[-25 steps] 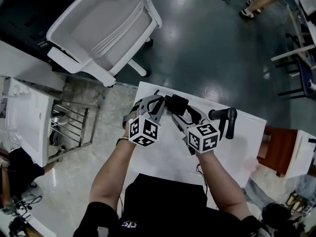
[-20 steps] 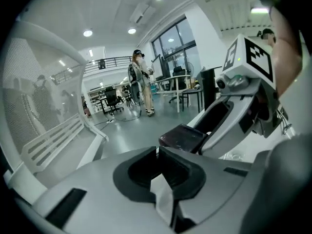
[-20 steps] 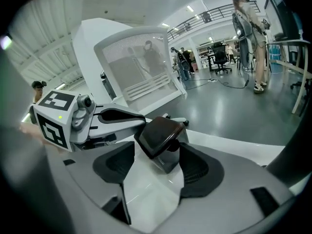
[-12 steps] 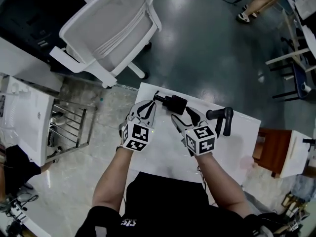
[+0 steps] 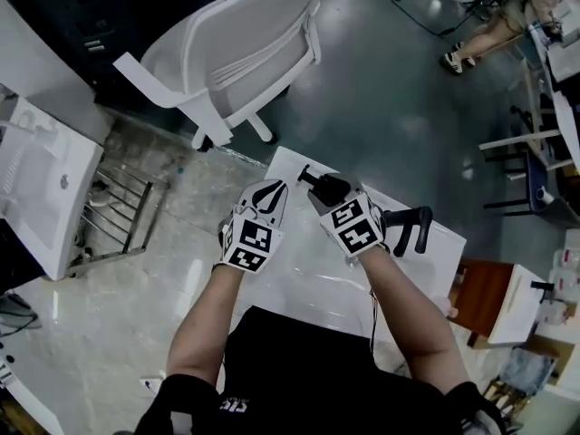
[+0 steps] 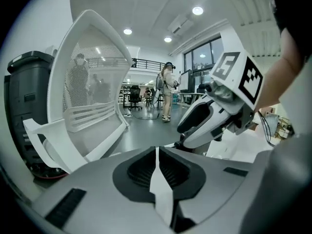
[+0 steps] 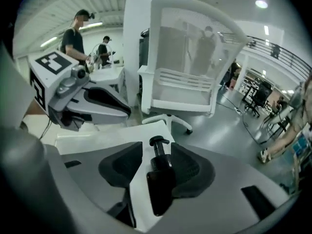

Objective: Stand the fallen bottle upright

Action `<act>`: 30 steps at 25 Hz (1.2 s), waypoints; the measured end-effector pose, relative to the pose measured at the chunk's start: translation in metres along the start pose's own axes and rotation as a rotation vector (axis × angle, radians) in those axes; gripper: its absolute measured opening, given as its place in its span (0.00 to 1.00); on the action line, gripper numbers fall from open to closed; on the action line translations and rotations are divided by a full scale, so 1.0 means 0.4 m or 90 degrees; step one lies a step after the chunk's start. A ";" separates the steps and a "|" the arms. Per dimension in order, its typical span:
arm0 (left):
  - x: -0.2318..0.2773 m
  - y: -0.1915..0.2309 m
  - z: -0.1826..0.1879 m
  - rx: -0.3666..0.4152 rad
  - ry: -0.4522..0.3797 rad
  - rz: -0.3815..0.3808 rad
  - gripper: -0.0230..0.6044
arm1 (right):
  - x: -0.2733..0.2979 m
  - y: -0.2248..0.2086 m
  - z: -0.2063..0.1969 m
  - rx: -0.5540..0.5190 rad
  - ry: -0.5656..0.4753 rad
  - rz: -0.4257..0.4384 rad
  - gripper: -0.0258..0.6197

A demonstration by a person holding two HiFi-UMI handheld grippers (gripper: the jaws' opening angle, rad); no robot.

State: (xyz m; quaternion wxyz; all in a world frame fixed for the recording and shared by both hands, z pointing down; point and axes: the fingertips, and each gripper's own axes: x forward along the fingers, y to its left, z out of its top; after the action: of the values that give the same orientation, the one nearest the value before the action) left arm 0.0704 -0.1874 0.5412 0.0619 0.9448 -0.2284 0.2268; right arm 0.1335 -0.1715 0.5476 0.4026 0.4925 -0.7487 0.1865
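"How do the jaws stand, nearest first?"

"The left gripper (image 6: 156, 150) has its jaws pressed together with nothing between them. It hangs over the white table (image 5: 299, 265), beside the other one. The right gripper (image 7: 157, 146) is closing, and the black pump bottle (image 7: 159, 186) is between its jaws."

"Gripped, then?"

"Not that I can see. The bottle's body sits against one pad, while a strip of table shows between it and the other."

"Where is the bottle on the table?"

"Near the far edge, lengthwise along the jaws, with its pump head pointing away towards the chair. Whether it lies flat or is tipped up a little, I can't tell from these angles."

"Anything else on the table?"

"A black handle-shaped thing (image 5: 412, 227), just to the right of the right gripper."

"And beyond?"

"A white mesh-back office chair (image 5: 240, 57) stands on the dark glossy floor (image 5: 399, 98). Farther back, a person (image 7: 78, 33) stands by some desks."
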 end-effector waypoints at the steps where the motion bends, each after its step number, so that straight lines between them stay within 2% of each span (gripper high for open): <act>1: -0.006 0.001 -0.005 -0.003 0.001 0.000 0.07 | 0.022 -0.001 -0.005 -0.025 0.023 0.001 0.34; 9: -0.051 0.023 -0.023 -0.022 0.001 0.009 0.07 | 0.129 -0.001 -0.050 -0.137 0.169 0.026 0.35; 16: -0.067 0.010 -0.048 -0.045 0.002 0.016 0.07 | 0.175 0.021 -0.035 -0.222 0.289 0.061 0.28; 20: -0.069 -0.001 -0.061 -0.055 0.005 0.015 0.07 | 0.193 0.036 -0.043 -0.308 0.338 0.038 0.26; 23: -0.075 0.003 -0.070 -0.066 0.006 0.018 0.07 | 0.201 0.040 -0.042 -0.356 0.337 0.012 0.26; 26: -0.082 0.009 -0.079 -0.079 0.007 0.022 0.07 | 0.198 0.044 -0.030 -0.378 0.295 -0.002 0.25; 30: -0.078 0.017 -0.101 -0.096 0.019 0.018 0.07 | 0.180 0.030 -0.011 -0.313 0.216 -0.005 0.20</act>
State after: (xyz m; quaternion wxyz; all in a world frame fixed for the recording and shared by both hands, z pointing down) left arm 0.0264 -0.1719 0.5629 0.1332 0.9305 -0.2575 0.2240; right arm 0.1111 -0.2054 0.6085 0.6299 0.3449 -0.6916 0.0776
